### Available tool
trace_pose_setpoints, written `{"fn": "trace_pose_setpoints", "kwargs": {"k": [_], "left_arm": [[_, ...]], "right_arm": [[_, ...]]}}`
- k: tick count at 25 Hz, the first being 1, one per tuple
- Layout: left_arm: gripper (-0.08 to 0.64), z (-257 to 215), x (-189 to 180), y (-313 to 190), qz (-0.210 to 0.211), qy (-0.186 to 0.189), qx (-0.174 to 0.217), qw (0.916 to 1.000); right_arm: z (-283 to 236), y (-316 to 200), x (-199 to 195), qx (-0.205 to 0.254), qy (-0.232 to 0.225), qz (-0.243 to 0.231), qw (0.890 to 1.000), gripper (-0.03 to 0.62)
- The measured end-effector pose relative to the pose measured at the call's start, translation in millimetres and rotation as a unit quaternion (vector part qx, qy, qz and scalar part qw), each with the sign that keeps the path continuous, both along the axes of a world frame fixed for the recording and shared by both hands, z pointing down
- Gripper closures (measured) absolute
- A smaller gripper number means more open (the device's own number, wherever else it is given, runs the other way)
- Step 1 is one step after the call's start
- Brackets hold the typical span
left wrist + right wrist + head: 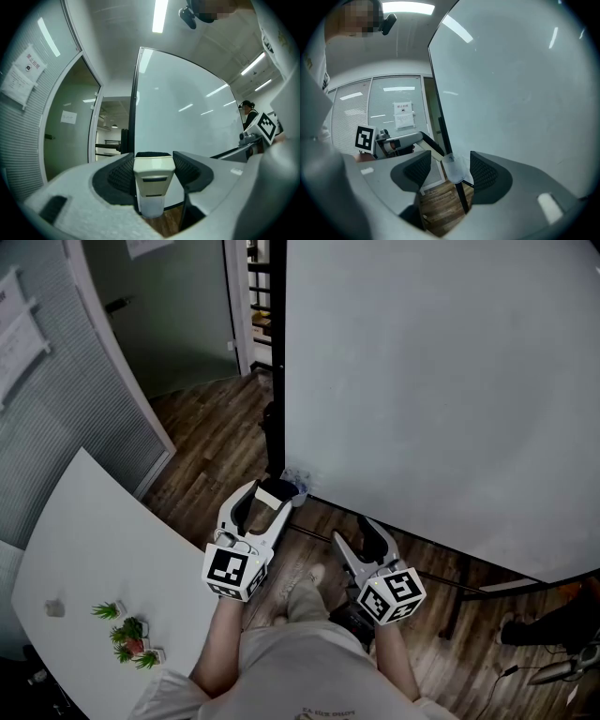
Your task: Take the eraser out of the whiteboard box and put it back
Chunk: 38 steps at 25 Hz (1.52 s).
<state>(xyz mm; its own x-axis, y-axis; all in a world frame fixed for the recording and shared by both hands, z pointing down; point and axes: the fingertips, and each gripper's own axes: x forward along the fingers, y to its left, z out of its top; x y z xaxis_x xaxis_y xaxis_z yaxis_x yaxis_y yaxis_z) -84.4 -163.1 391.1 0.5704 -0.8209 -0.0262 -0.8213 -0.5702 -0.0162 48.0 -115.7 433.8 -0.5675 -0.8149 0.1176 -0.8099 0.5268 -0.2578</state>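
Note:
A large whiteboard (pixel 441 381) stands in front of me. A small translucent box (pixel 299 487) hangs at its lower left corner. My left gripper (pixel 272 498) is shut on the cream eraser (pixel 279 488), right beside that box. In the left gripper view the eraser (pixel 153 180) sits upright between the black pads, with its lower end over something translucent. In the right gripper view the eraser (pixel 432 149) reaches to the box (pixel 454 166). My right gripper (pixel 359 535) is open and empty, a little to the right and apart from the box.
A white table (pixel 84 549) with small potted plants (pixel 127 634) lies at my left. A glass partition (pixel 56 381) and an open doorway are behind it. The whiteboard's dark stand bar (pixel 441 579) runs low over the wood floor. A person (pixel 248 112) stands far right.

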Motion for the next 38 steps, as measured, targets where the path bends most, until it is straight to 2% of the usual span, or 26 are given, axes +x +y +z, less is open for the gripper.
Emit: {"fn": "trace_pose_setpoints", "kwargs": {"k": [38], "left_arm": [[0.304, 22, 13, -27, 0.015, -0.005, -0.026, 0.9995]], "right_arm": [[16, -19, 15, -0.022, 0.002, 0.016, 1.000, 0.333]]}}
